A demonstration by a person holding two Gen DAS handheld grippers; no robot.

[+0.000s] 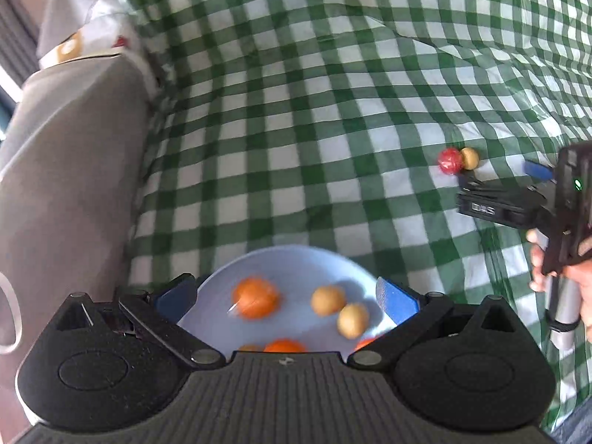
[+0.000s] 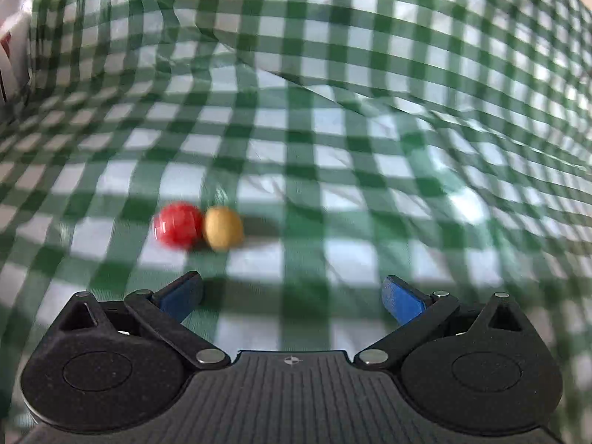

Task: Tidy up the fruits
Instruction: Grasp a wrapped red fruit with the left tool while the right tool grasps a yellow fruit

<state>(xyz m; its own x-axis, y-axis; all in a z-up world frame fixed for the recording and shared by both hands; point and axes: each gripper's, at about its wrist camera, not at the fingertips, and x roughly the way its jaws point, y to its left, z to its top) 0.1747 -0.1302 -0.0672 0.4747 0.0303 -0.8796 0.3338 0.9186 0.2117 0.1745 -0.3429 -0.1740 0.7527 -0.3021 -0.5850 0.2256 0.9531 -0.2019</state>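
Observation:
My left gripper is open, right above a pale blue plate. The plate holds an orange, more oranges at its near edge, and two small tan fruits. A red fruit and a tan fruit lie touching on the green checked cloth at the right. My right gripper is open and empty, a short way before that pair; the red fruit sits left of the tan one. The right gripper also shows in the left wrist view.
The green and white checked cloth covers the surface and is wrinkled, with a raised fold behind the fruits. A grey cushion or armrest stands at the left, with a white bag behind it.

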